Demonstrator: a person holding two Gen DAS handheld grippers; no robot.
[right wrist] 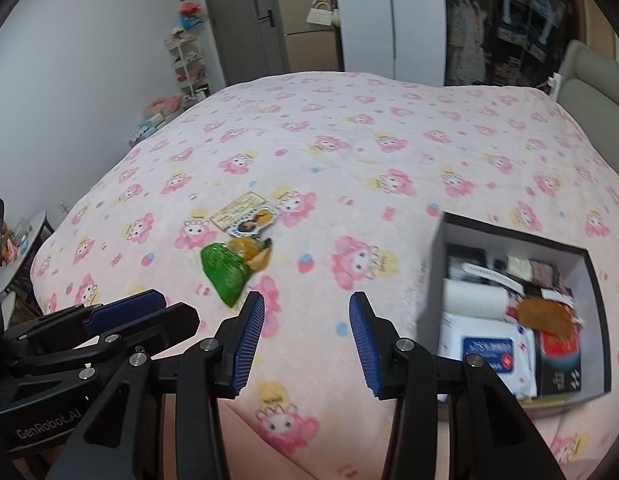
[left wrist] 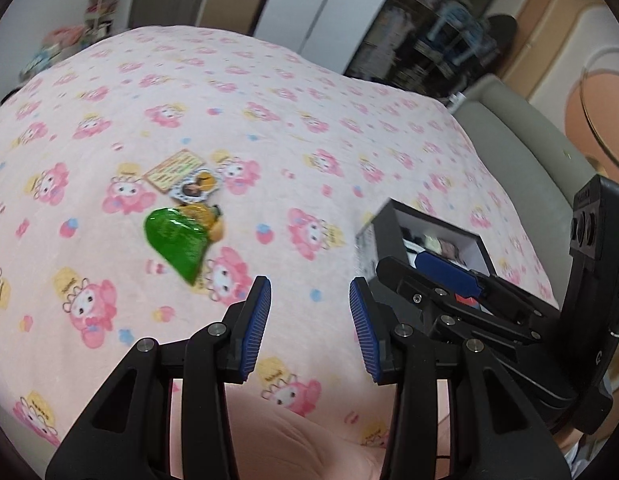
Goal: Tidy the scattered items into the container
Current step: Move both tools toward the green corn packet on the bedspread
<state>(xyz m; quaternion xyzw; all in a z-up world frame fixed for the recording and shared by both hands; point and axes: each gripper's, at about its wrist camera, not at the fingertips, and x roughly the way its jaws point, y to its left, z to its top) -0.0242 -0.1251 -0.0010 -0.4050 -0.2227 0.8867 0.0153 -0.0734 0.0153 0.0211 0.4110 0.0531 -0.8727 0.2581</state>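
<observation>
Both grippers hover over the pink cartoon-print bedspread (right wrist: 349, 152), left gripper (left wrist: 310, 326) and right gripper (right wrist: 307, 338) each spread wide, holding nothing. The glossy green wedge-shaped packet (right wrist: 223, 274) lies mid-bed beside a yellow snack pouch (right wrist: 251, 254) and a printed card (right wrist: 241, 212), well apart from the open black-rimmed box (right wrist: 593, 276) near the bed's right edge. The packet's long axis runs diagonally, pointed end toward us. The risk, I'd say: slick film slipping, or jaws snagging the soft cover.

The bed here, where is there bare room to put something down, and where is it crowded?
Bare blanket stretches beyond the green packet, and also between that packet and the box. Crowded: the cluster of green packet, yellow snack and card, and inside the box, which looks nearly full.
</observation>
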